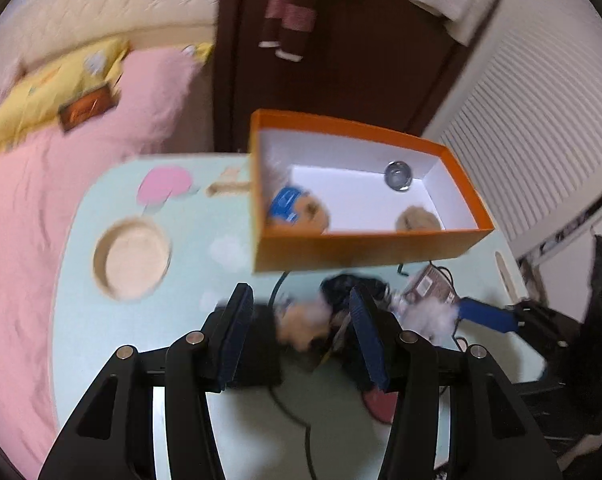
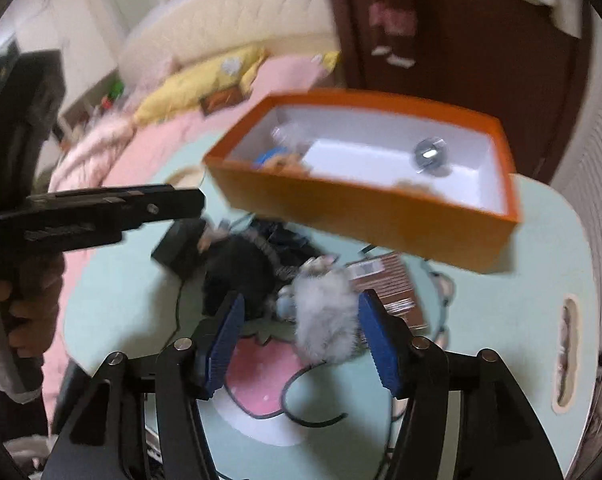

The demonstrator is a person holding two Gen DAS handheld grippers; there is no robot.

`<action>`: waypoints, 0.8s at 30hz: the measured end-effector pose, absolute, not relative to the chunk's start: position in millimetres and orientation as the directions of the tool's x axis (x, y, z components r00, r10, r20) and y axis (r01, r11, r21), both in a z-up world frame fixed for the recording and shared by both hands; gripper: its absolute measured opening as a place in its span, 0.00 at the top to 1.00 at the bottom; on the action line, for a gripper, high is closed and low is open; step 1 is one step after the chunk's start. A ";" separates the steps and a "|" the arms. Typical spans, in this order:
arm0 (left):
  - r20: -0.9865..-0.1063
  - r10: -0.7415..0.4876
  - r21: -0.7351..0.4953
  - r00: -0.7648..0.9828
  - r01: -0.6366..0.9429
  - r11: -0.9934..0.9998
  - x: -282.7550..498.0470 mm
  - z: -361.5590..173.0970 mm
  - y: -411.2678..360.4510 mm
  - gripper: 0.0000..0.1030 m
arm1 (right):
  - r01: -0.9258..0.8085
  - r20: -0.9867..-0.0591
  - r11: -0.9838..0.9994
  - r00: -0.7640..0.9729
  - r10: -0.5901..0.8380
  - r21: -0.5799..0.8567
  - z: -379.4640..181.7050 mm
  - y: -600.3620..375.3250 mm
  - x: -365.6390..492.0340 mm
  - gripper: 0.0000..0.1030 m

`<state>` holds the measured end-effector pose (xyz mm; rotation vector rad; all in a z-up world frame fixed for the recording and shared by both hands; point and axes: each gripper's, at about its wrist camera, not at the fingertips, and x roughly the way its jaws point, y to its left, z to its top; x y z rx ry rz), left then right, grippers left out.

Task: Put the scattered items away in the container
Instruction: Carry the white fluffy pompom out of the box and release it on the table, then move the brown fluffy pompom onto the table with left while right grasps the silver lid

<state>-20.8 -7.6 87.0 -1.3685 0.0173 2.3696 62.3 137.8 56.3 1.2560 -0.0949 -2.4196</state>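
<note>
Sweeping from the left of the left wrist view, a pink bed point(image 1: 41, 208) with a yellow pillow point(image 1: 45, 96) runs alongside the pale green table point(image 1: 101, 320). A round wooden dish point(image 1: 131, 258) rests on the table, left of the orange container point(image 1: 357, 248). Inside the white-lined container lie a tan plush with a blue patch point(image 1: 297, 210) at the left end, a shiny round ball point(image 1: 398, 175) toward the far right, and another tan fuzzy item point(image 1: 417, 219) against the near wall.

Below the container, the left claw point(image 1: 299, 326) has its blue pads set apart, and a tan plush toy point(image 1: 305, 322) shows between them; blur hides whether the pads press on it. A dark heap point(image 1: 349, 284) lies just behind it, then a brown striped packet point(image 1: 431, 282), white fluff point(image 1: 433, 316) and a blue-handled tool point(image 1: 487, 314) further right.

In the right wrist view, a person's hand point(image 2: 25, 304) at the left edge grips the other tool's handle. The right claw point(image 2: 299, 332) stands spread, with a grey fluffy toy point(image 2: 325, 316) between its pads, lying against the right pad and clear of the left one. Under it sit a pink patch point(image 2: 261, 380) and a black cable point(image 2: 301, 400), with the container beyond on the table.
</note>
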 end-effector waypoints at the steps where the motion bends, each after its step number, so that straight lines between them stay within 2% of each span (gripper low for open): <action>1: -0.831 0.336 -0.170 -0.442 -0.373 -0.912 -25.3 90.7 3.1 0.50 | 0.297 -0.757 -0.920 -0.530 -0.381 0.256 60.0 147.4 62.5 0.43; 3: -0.831 0.366 -0.173 -0.419 -0.431 -0.886 -35.7 95.6 25.4 0.50 | 0.250 -0.747 -0.929 -0.554 -0.368 0.272 65.7 164.8 60.7 0.43; 5: -0.836 0.431 -0.239 -0.340 -0.481 -0.844 -51.2 95.6 50.2 0.50 | 0.210 -0.742 -0.936 -0.570 -0.352 0.282 69.9 179.9 59.8 0.43; 9: -0.860 0.471 -0.339 -0.196 -0.470 -0.815 -86.4 80.8 92.9 0.50 | 0.174 -0.735 -0.936 -0.582 -0.349 0.307 72.1 198.8 59.3 0.43; 19: -0.934 0.334 -0.247 -0.125 -0.451 -0.858 -116.2 42.5 150.8 0.51 | 0.132 -0.740 -0.931 -0.573 -0.351 0.339 60.8 216.7 57.6 0.43; 22: -0.933 0.341 -0.257 -0.118 -0.449 -0.856 -116.0 34.4 154.3 0.49 | 0.122 -0.739 -0.928 -0.572 -0.356 0.352 57.8 219.3 57.8 0.43; 24: -0.928 0.356 -0.271 -0.109 -0.458 -0.847 -114.3 34.1 155.8 0.52 | 0.119 -0.738 -0.927 -0.573 -0.357 0.356 56.8 220.6 59.1 0.43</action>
